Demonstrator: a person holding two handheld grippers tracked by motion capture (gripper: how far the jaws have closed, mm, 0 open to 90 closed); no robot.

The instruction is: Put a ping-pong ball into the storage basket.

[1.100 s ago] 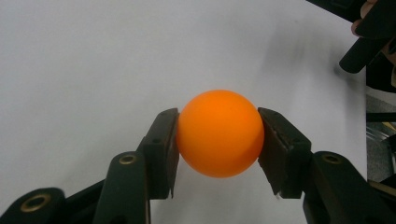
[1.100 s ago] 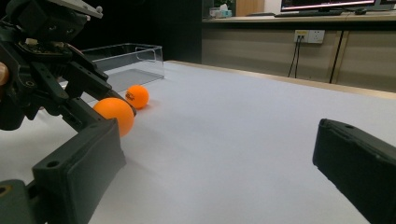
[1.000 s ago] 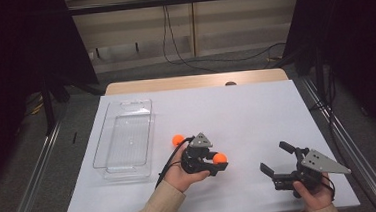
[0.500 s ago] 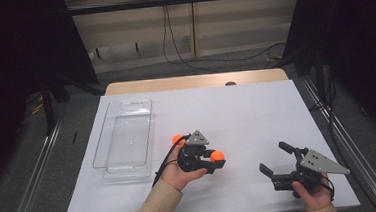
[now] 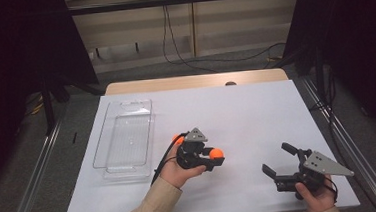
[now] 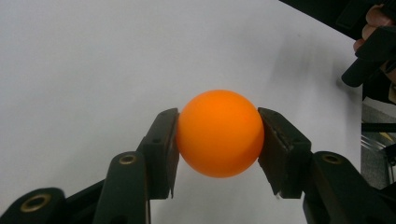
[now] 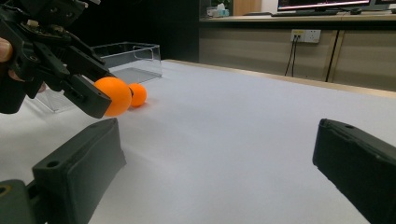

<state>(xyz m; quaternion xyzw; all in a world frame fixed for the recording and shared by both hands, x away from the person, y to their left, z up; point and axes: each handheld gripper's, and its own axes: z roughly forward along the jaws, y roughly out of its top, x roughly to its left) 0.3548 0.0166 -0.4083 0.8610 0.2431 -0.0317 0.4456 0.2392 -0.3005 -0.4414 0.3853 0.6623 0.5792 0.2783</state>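
left tongs (image 6: 219,140): clamped on small glossy orange ball (image 6: 219,133), lifted off white table sheet (image 5: 257,116) | right tongs (image 5: 279,160): jaws wide, nothing between, resting apart | second orange ball (image 7: 137,94) lies on sheet beside clear plastic rectangular tray (image 5: 123,140) | advice: keep squeeze even across ball's middle, carry low and level over tray rim, release only inside.
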